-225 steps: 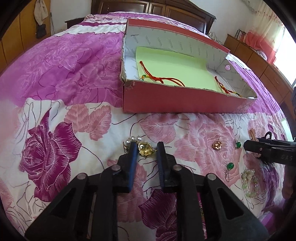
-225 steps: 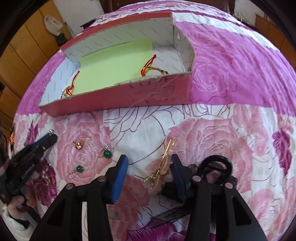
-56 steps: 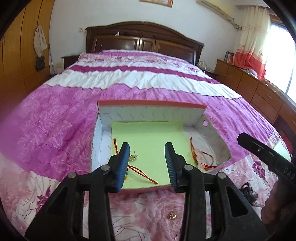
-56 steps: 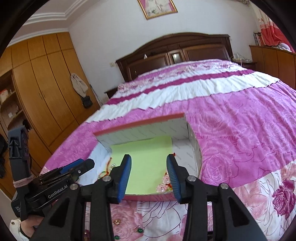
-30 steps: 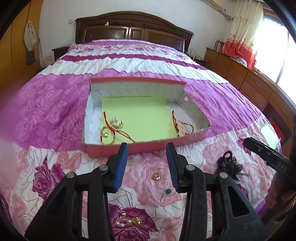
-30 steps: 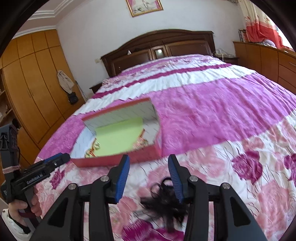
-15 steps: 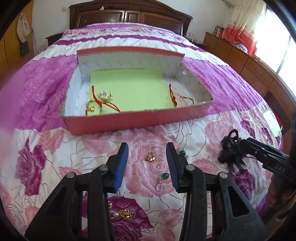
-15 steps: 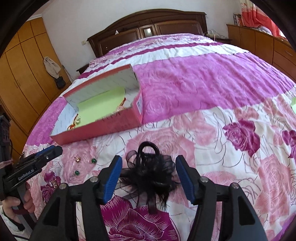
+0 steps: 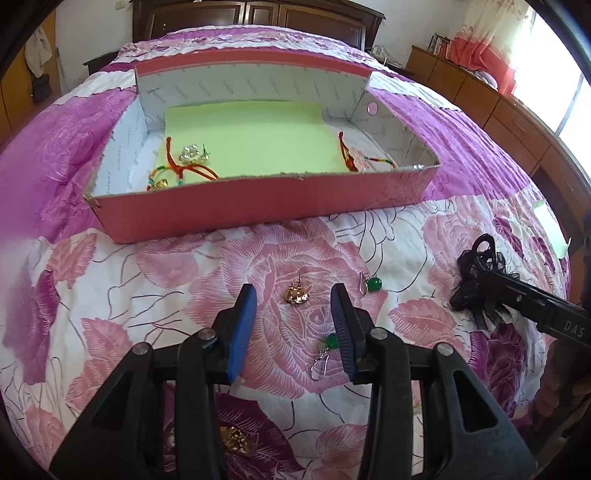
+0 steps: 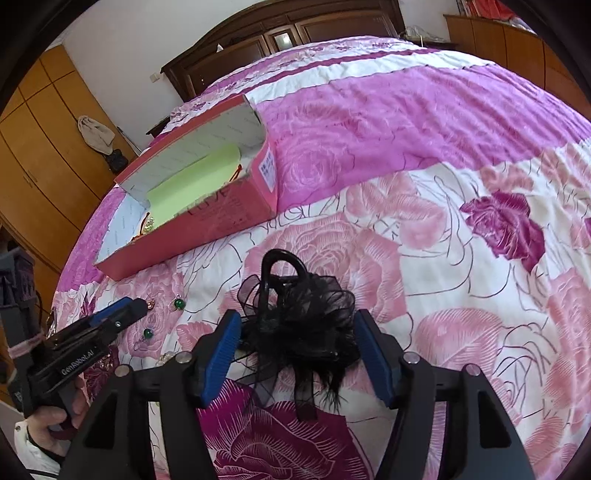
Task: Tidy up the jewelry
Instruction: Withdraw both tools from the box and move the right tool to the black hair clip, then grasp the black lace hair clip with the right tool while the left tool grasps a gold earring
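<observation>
Left tongs (image 9: 293, 301): tilted down over the near part of the bed (image 9: 155, 280), partly open, nothing gripped. A gold earring (image 9: 295, 293) lies on the quilt between and just past the blue pads. A green-bead earring (image 9: 327, 349) lies just beside the inner face of the right pad (image 9: 343, 325); whether it touches I cannot tell.

Right tongs (image 10: 297, 334): tilted down, jaws wide and just been opening. The black hair clip (image 10: 299, 325) lies between the pads on the quilt, its frills brushing the left pad (image 10: 221, 354); the pads do not press it.

Hand (image 10: 55, 424): at the lower left of the right wrist view, wrapped round the left tool's handle.

Red box (image 9: 258, 205): open-topped, on the bed beyond the loose pieces, lined with a green sheet (image 9: 247, 133).

Box contents: a red cord bracelet (image 9: 181, 170) and a silvery piece (image 9: 192, 153) in the left near corner; another red cord bracelet (image 9: 354, 158) with a pale charm by the right wall.

Loose on the bed: a second green-bead earring (image 9: 371, 283) right of the gold one; a gold brooch (image 9: 232, 439) under the left tool near the bed's near edge.

Left wrist view only: the box floor in full, the brooch.

Right wrist view only: the clip in full with its black loop, the wardrobe (image 10: 33, 147) and headboard (image 10: 280, 26).
</observation>
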Tool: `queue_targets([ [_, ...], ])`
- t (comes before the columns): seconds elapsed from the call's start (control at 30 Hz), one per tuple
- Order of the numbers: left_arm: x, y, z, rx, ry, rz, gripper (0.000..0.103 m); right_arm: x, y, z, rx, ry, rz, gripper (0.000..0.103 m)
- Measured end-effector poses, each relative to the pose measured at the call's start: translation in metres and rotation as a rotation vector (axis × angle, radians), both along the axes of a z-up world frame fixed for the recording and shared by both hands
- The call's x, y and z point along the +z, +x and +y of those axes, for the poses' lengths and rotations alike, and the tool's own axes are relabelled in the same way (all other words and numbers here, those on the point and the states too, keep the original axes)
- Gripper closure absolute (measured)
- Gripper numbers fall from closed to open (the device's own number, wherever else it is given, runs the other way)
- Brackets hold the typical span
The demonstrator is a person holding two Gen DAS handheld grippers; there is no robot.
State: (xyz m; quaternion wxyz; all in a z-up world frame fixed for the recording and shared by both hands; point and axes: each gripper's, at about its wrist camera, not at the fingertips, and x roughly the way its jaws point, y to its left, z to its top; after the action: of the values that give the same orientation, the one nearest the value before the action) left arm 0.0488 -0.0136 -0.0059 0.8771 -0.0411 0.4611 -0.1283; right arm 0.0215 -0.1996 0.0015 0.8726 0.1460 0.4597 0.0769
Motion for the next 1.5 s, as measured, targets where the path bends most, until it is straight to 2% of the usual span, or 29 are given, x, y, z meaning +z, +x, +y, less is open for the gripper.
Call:
queue_targets([
  [0.13, -0.003, 0.003, -0.002, -0.004, 0.007, -0.001, 0.071, -0.003, 0.000, 0.001, 0.008, 0.010, 0.007, 0.036],
  [0.2, -0.004, 0.004, -0.004, -0.007, 0.008, -0.002, 0.076, -0.005, 0.001, 0.002, 0.015, 0.012, 0.011, 0.035],
  [0.37, -0.009, 0.005, -0.007, -0.018, 0.012, 0.004, 0.096, -0.009, 0.003, 0.006, 0.031, 0.012, 0.016, 0.034],
  [0.5, -0.009, 0.005, -0.009, -0.021, 0.010, 0.002, 0.096, -0.012, 0.003, 0.006, 0.039, 0.015, 0.014, 0.036],
  [0.6, -0.008, 0.005, -0.008, -0.019, 0.004, -0.003, 0.097, -0.013, 0.001, 0.006, 0.053, 0.031, 0.006, 0.042],
  [0.9, 0.004, -0.005, -0.007, -0.026, -0.014, -0.031, 0.097, -0.006, -0.005, 0.004, 0.058, 0.053, -0.037, 0.052],
  [0.97, 0.007, -0.006, -0.006, -0.026, -0.016, -0.038, 0.097, -0.002, -0.007, 0.004, 0.060, 0.053, -0.057, 0.058],
  [1.13, 0.014, -0.011, -0.004, -0.024, -0.026, -0.059, 0.097, 0.006, -0.011, 0.008, 0.063, 0.033, -0.090, 0.060],
  [1.2, 0.018, -0.012, -0.002, -0.022, -0.029, -0.069, 0.097, 0.009, -0.012, 0.008, 0.062, 0.033, -0.104, 0.064],
  [1.5, 0.038, -0.019, 0.000, -0.009, -0.032, -0.135, 0.097, 0.026, -0.021, 0.019, 0.086, -0.011, -0.193, 0.065],
])
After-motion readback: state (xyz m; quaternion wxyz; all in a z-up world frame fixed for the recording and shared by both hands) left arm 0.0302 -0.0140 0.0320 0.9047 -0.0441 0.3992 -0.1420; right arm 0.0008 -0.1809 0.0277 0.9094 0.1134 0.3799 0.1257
